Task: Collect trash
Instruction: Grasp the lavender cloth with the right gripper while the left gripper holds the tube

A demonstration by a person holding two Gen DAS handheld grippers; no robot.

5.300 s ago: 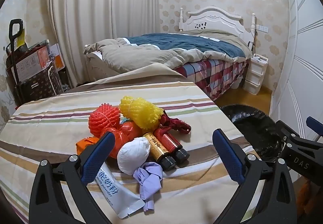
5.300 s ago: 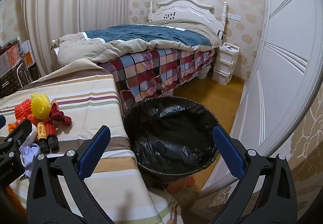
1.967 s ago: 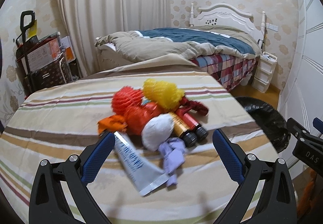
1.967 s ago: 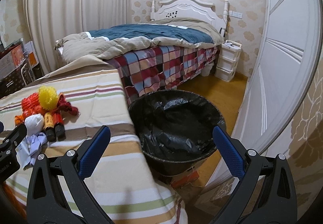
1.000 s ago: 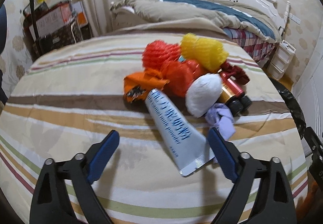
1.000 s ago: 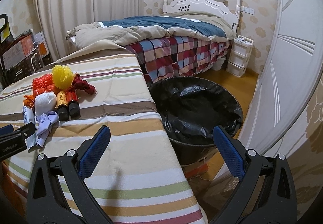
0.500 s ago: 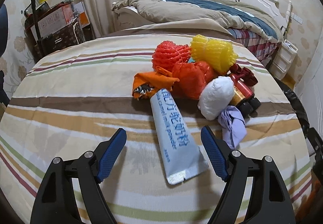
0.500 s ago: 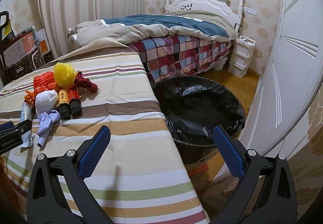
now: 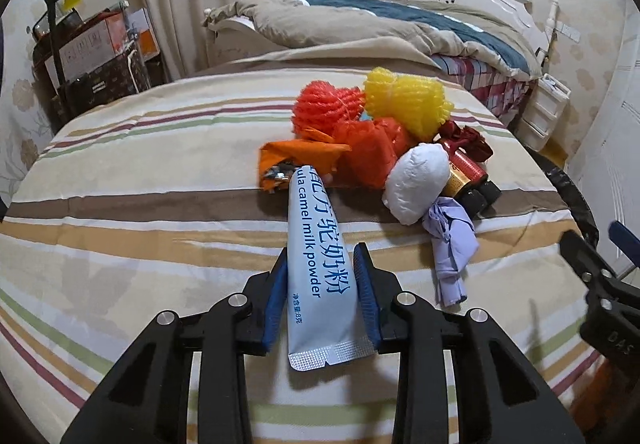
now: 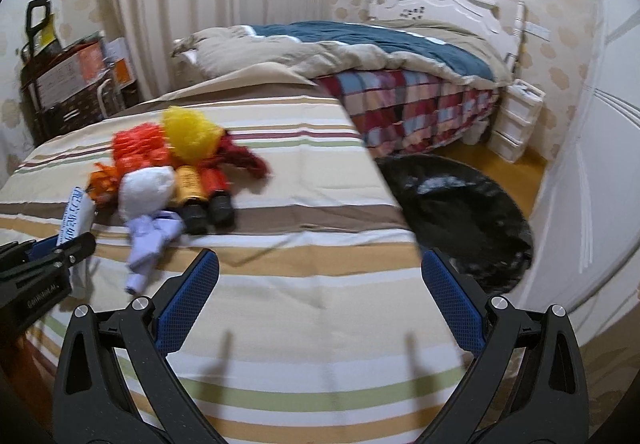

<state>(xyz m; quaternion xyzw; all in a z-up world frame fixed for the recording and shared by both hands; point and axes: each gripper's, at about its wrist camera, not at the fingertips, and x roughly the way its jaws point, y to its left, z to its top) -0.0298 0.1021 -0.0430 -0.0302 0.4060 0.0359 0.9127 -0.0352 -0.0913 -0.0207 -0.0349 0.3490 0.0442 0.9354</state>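
A pile of trash lies on the striped tablecloth [image 9: 140, 212]: a white-blue milk powder sachet [image 9: 320, 256], an orange wrapper [image 9: 296, 156], red foam nets [image 9: 328, 108], a yellow foam net [image 9: 404, 100], a white foam ball [image 9: 418, 184], a crumpled lilac glove [image 9: 452, 240] and two small bottles [image 9: 468, 172]. My left gripper [image 9: 322, 272] is shut on the sachet's near end. My right gripper [image 10: 320, 284] is open and empty above the tablecloth, right of the pile [image 10: 168, 168]. A bin lined with a black bag [image 10: 460, 216] stands on the floor past the table's right edge.
A bed [image 10: 360, 56] with a plaid skirt stands behind the table. A white drawer unit [image 10: 516, 120] is beside it. A cart with boxes [image 9: 80, 52] stands at the far left by the curtains. A white door [image 10: 600, 164] is on the right.
My left gripper has moved in and closed its jaws on the sachet. My right gripper has swung left, from over the bin to over the tablecloth.
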